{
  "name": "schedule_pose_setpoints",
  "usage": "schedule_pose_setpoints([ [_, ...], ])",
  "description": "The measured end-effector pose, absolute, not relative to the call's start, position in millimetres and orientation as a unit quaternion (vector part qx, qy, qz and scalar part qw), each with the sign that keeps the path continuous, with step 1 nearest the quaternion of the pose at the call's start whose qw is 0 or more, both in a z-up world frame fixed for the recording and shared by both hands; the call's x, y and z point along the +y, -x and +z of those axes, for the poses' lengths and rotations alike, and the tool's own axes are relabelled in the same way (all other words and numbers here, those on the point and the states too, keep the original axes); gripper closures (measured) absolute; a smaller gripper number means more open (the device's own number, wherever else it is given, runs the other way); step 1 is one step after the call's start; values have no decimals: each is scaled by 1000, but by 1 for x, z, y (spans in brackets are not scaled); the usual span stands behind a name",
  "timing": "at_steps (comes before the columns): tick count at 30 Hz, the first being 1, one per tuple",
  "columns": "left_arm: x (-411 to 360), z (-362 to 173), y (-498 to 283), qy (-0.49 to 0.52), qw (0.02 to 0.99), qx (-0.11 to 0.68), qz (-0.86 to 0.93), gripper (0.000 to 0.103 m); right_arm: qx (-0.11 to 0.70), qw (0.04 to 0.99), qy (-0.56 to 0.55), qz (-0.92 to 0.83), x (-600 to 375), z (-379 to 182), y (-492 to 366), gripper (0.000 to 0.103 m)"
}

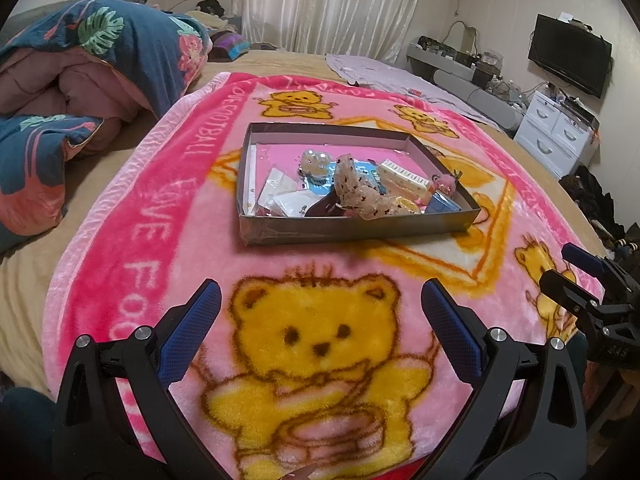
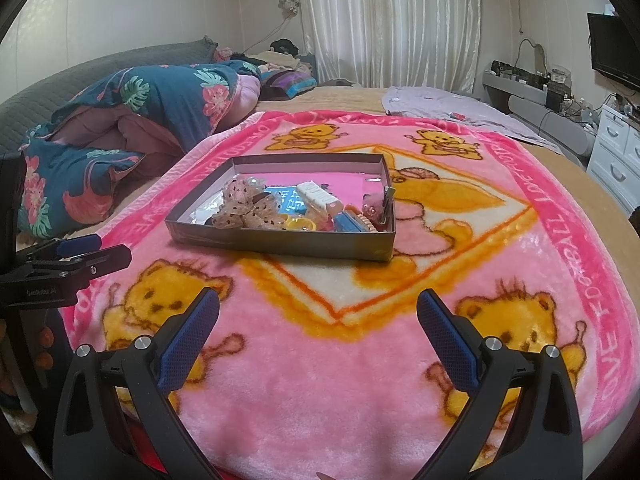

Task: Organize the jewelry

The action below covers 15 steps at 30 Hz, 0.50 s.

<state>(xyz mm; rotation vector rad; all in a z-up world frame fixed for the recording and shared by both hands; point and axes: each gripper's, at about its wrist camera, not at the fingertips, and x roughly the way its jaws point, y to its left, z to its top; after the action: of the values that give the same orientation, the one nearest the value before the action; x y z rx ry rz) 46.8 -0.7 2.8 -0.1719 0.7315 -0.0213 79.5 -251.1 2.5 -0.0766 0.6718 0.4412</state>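
Observation:
A shallow grey cardboard box (image 1: pixel 344 229) (image 2: pixel 288 242) sits on a pink teddy-bear blanket (image 1: pixel 320 264) (image 2: pixel 360 360). Inside lie a dotted beige scrunchie (image 1: pixel 356 188) (image 2: pixel 248 208), small clear packets (image 1: pixel 280 196), a cream comb clip (image 1: pixel 404 174) (image 2: pixel 318 196), a blue card (image 2: pixel 290 200), yellow pieces (image 2: pixel 300 223) and a pink charm (image 1: pixel 442 184). My left gripper (image 1: pixel 320 316) is open and empty, above the blanket, short of the box. My right gripper (image 2: pixel 318 316) is open and empty, also short of the box. Each gripper shows in the other's view, the right one (image 1: pixel 576 276) and the left one (image 2: pixel 80 254).
A folded floral quilt (image 1: pixel 80 80) (image 2: pixel 140 120) lies on the bed to the left. A lilac cloth (image 2: pixel 460 116) lies at the far right of the bed. White drawers (image 1: pixel 556 136) and a wall TV (image 1: pixel 570 54) stand at the right.

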Motion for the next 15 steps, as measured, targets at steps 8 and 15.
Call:
schedule_pose_setpoints([
  [8, -5, -2, -48, 84, 928, 363, -20, 9, 325, 922, 38, 208, -253, 4, -81, 4],
  [15, -2, -7, -52, 103, 919, 379, -31, 9, 325, 924, 33, 198, -257, 5, -88, 4],
])
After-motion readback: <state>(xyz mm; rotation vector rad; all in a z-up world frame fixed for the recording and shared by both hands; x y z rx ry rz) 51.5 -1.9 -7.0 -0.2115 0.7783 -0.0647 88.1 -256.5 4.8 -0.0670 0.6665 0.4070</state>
